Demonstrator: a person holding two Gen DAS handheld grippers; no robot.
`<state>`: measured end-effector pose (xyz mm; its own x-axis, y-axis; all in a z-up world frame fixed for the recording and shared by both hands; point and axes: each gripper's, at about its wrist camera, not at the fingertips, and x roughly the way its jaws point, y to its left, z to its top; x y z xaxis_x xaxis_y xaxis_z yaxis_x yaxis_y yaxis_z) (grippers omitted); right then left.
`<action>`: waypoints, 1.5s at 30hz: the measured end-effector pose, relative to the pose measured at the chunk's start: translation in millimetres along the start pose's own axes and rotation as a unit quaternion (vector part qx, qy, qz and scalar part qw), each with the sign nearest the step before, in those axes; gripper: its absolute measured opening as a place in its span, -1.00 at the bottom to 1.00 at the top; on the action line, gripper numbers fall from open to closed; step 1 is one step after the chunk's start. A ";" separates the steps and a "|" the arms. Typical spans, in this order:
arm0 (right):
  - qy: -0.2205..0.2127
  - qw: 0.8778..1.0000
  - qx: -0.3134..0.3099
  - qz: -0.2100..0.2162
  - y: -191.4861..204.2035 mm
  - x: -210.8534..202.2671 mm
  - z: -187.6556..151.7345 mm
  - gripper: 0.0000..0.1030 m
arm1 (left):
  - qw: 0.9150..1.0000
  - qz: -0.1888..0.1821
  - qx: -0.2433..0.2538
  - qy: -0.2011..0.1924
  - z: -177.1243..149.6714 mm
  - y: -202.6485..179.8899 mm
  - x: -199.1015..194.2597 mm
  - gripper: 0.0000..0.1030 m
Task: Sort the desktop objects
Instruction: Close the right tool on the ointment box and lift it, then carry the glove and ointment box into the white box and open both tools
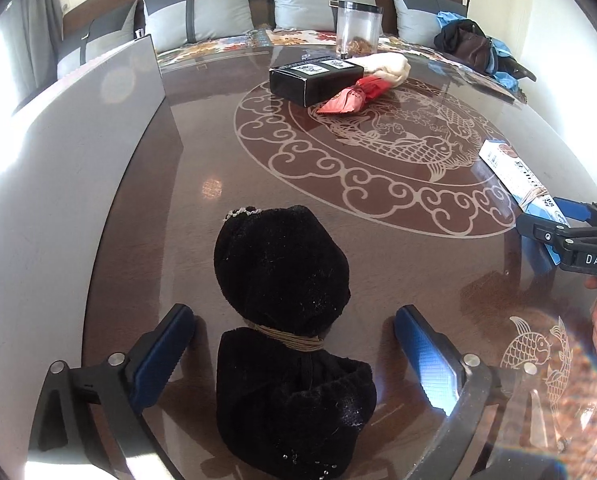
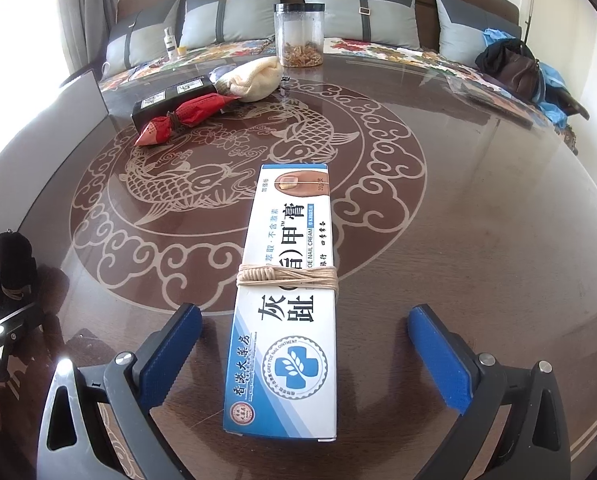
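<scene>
A black fuzzy cloth bundle [image 1: 282, 304] tied with cord lies on the brown glass table [image 1: 226, 216] between the fingers of my left gripper [image 1: 294, 336], which is open around it. A white and blue nail cream box [image 2: 286, 292] tied with cord lies between the fingers of my right gripper [image 2: 306, 340], which is open around it. The box also shows in the left wrist view [image 1: 518, 176], with the right gripper [image 1: 554, 224] at it. The black bundle shows at the left edge of the right wrist view [image 2: 14, 256].
At the far side lie a black box [image 1: 314, 80], a red tied packet [image 1: 354, 96], a cream cloth bundle [image 1: 390, 68] and a clear jar [image 1: 358, 28]. A grey panel [image 1: 70, 160] stands along the left. A sofa with cushions [image 2: 358, 8] and a dark bag [image 2: 514, 68] lie beyond.
</scene>
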<state>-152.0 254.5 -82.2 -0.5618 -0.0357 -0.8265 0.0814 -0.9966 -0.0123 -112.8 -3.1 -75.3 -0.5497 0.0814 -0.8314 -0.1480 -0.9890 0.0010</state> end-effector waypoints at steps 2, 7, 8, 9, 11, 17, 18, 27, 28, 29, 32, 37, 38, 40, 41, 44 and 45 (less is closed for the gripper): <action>0.018 1.000 -0.011 0.008 1.9 3.6 7.9 0.88 | 1.000 0.000 -0.002 -0.011 -1.9 2.2 -8.6 -0.14; 0.036 0.999 0.002 0.018 -0.8 -0.3 23.5 -0.15 | 0.997 -0.050 -0.062 -0.020 -6.5 21.9 -26.9 -0.40; 0.042 0.999 0.011 0.029 -2.8 -2.5 24.9 -0.15 | 0.995 -0.061 -0.073 -0.028 -7.0 25.4 -34.9 -0.40; 0.042 0.998 0.021 0.036 -5.0 -8.2 25.9 -0.15 | 0.993 -0.071 -0.083 -0.035 -7.0 28.6 -43.9 -0.40; 0.032 0.997 0.041 0.052 -6.9 -25.3 28.4 -0.15 | 0.989 -0.092 -0.103 -0.053 -5.1 35.3 -64.2 -0.40; -0.008 0.992 0.044 0.119 36.7 -83.1 54.6 -0.15 | 0.977 -0.117 -0.129 -0.121 10.1 71.9 -137.4 -0.40; -0.014 0.990 0.040 0.134 50.4 -91.2 61.0 -0.15 | 0.976 -0.111 -0.131 -0.130 11.5 83.4 -148.5 -0.40; -0.050 0.954 -0.016 0.296 234.3 -145.7 105.6 -0.15 | 0.970 0.018 -0.207 -0.125 -18.0 239.8 -189.7 -0.40; -0.047 0.950 -0.026 0.309 258.3 -146.0 106.7 -0.15 | 0.969 0.032 -0.217 -0.113 -25.4 255.1 -186.0 -0.40; -0.043 0.946 -0.037 0.318 281.9 -145.3 105.8 -0.15 | 0.968 0.044 -0.225 -0.100 -33.3 267.4 -180.5 -0.40; -0.022 0.940 -0.069 0.333 345.5 -131.5 97.4 -0.14 | 0.970 0.062 -0.230 -0.037 -50.5 292.1 -153.1 -0.35; 0.061 0.944 -0.113 0.303 410.0 -81.9 68.5 0.17 | 0.965 0.119 -0.230 0.034 -75.2 296.5 -123.0 0.12; 0.068 0.945 -0.113 0.300 408.7 -77.2 63.9 0.18 | 0.965 0.120 -0.231 0.025 -76.8 292.8 -128.0 0.22; 0.050 0.945 -0.108 0.305 393.6 -82.9 58.6 0.30 | 0.963 0.107 -0.247 -0.006 -78.7 286.7 -139.9 0.61; 0.032 0.946 -0.109 0.305 382.6 -89.5 56.8 0.51 | 0.962 0.100 -0.252 -0.023 -76.6 283.0 -146.9 0.61; -0.047 0.954 -0.118 0.271 334.6 -112.5 52.4 0.87 | 0.963 0.082 -0.252 -0.057 -60.9 256.7 -167.5 0.62; -0.071 0.958 -0.120 0.253 315.4 -117.4 48.8 0.97 | 0.964 0.070 -0.246 -0.068 -53.4 244.9 -173.0 0.62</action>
<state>-100.5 -59.2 38.4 -0.5053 -0.5352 -0.6769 0.5487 -0.8047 0.2266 -10.0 -266.0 39.1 -0.6443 -0.0749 -0.7610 0.3256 -0.9274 -0.1844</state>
